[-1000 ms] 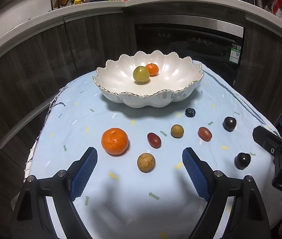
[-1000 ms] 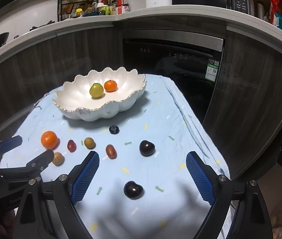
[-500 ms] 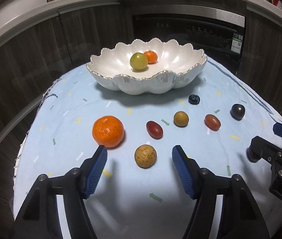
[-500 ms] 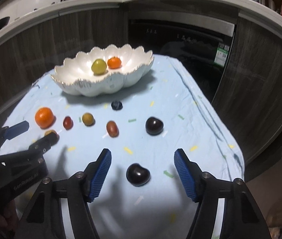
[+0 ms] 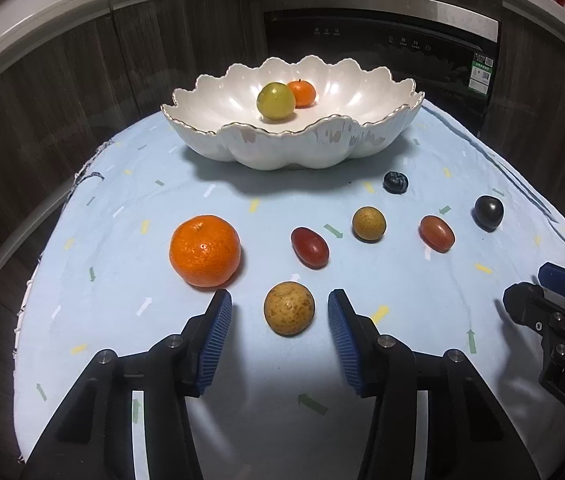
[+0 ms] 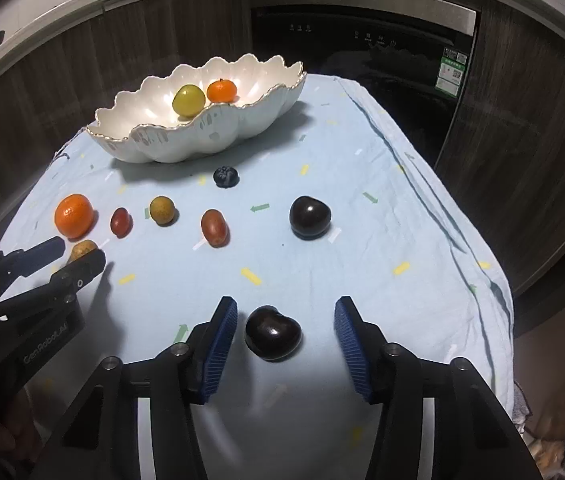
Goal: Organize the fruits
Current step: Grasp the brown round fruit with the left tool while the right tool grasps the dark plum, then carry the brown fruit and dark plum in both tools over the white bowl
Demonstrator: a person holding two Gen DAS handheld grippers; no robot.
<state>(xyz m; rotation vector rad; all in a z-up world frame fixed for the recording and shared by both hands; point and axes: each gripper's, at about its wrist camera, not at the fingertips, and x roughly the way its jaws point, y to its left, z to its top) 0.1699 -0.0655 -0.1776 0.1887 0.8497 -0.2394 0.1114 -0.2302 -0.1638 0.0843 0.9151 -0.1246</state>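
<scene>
My left gripper (image 5: pixel 278 309) is low over the blue cloth, and a brown speckled round fruit (image 5: pixel 289 308) lies between its jaws. The jaws are closing, with a gap still on each side. In the right wrist view my right gripper (image 6: pixel 286 316) straddles a dark cherry (image 6: pixel 273 333). Its jaws are closing too, and the pads stand clear of the fruit. A white scalloped bowl (image 5: pixel 290 148) at the back holds a green fruit (image 5: pixel 276 101) and a small orange (image 5: pixel 301 93).
Loose on the cloth lie a mandarin (image 5: pixel 204 251), two red oval fruits (image 5: pixel 309 247) (image 5: pixel 437 233), a small tan fruit (image 5: pixel 368 223), a blueberry (image 5: pixel 395 182) and another dark cherry (image 5: pixel 489 212). The mandarin is close to my left finger. Dark cabinets and an oven stand behind the table.
Both grippers have sunk toward the cloth and their jaws have narrowed, the left around the brown fruit and the right around the dark cherry. No fruit has moved.
</scene>
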